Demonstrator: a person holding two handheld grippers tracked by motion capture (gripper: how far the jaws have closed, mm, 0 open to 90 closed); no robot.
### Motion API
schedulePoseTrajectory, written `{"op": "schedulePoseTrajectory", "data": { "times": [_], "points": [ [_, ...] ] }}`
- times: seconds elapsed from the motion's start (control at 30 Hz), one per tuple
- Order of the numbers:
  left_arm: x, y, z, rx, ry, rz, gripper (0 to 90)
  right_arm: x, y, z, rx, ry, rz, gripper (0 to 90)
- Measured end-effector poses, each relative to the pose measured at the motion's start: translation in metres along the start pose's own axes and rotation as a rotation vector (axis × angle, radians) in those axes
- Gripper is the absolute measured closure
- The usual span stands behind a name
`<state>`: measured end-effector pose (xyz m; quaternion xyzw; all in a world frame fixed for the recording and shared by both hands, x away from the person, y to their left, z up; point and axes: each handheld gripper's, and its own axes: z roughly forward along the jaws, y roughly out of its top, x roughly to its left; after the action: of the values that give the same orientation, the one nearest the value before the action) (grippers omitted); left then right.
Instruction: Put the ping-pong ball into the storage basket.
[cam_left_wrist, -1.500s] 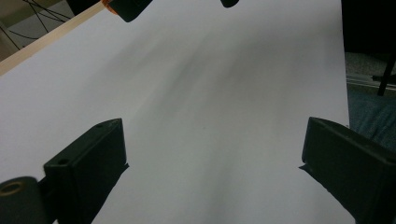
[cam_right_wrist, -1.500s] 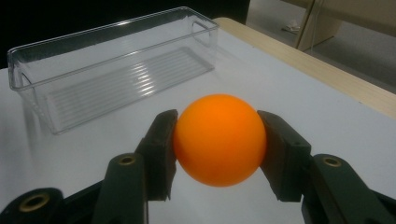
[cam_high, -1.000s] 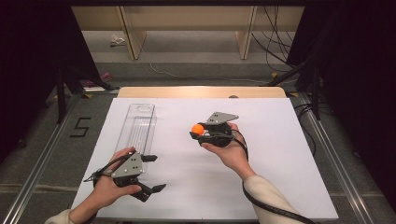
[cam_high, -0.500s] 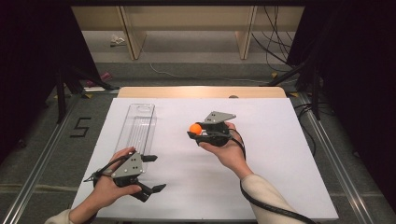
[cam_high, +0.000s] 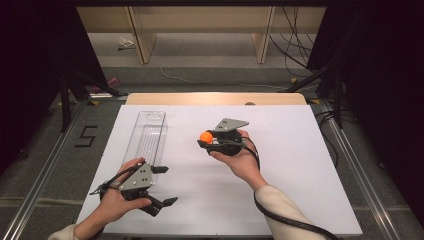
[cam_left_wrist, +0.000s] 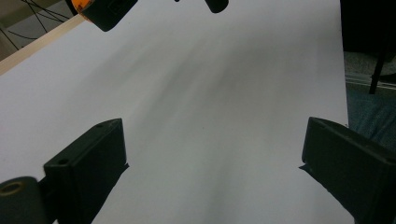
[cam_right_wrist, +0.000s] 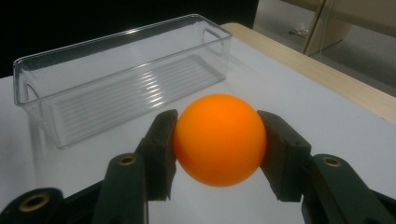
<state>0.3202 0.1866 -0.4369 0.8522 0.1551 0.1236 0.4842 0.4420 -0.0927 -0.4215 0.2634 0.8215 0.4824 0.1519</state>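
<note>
- Orange ball (cam_right_wrist: 218, 140): clamped between the right gripper (cam_high: 206, 139) jaws, held above the white table (cam_high: 300, 165) mid-way, right of the clear bin (cam_high: 146, 136).
- Left gripper (cam_high: 162, 186): jaws apart, empty, near the table's front.
- Step, judged: ball in carry; next move calls for reaching over the empty bin, then releasing.

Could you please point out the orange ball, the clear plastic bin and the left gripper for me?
orange ball (cam_right_wrist: 219, 140): right gripper view, middle of its front.
clear plastic bin (cam_high: 146, 140): high view, ribbed floor.
left gripper (cam_high: 162, 186): high view, midway between its open fingertips.
</note>
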Motion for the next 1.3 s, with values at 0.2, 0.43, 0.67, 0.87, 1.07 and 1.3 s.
{"op": "schedulePoseTrajectory", "data": {
  "times": [0.2,0.43,0.67,0.87,1.07,1.3],
  "points": [
    [0.000,0.000,0.000,-0.001,0.001,-0.002,6.1,0.002,0.002,0.004,-0.002,0.006,0.000,51.5],
    [0.000,0.000,0.000,-0.001,0.000,-0.003,6.1,0.003,0.003,0.008,0.002,0.009,0.000,51.5],
    [0.000,0.000,0.000,-0.001,-0.001,-0.001,6.1,0.004,0.005,0.010,0.001,0.012,0.000,51.5],
    [0.000,0.000,0.000,-0.001,0.000,-0.002,6.1,0.005,0.006,0.012,0.000,0.014,-0.001,51.5],
    [0.000,0.000,0.000,-0.001,-0.001,0.001,6.1,0.006,0.008,0.015,-0.004,0.016,-0.004,51.5],
    [0.000,0.000,0.000,-0.002,0.000,-0.001,6.1,0.007,0.010,0.018,-0.003,0.016,-0.005,51.4]
  ]
}}
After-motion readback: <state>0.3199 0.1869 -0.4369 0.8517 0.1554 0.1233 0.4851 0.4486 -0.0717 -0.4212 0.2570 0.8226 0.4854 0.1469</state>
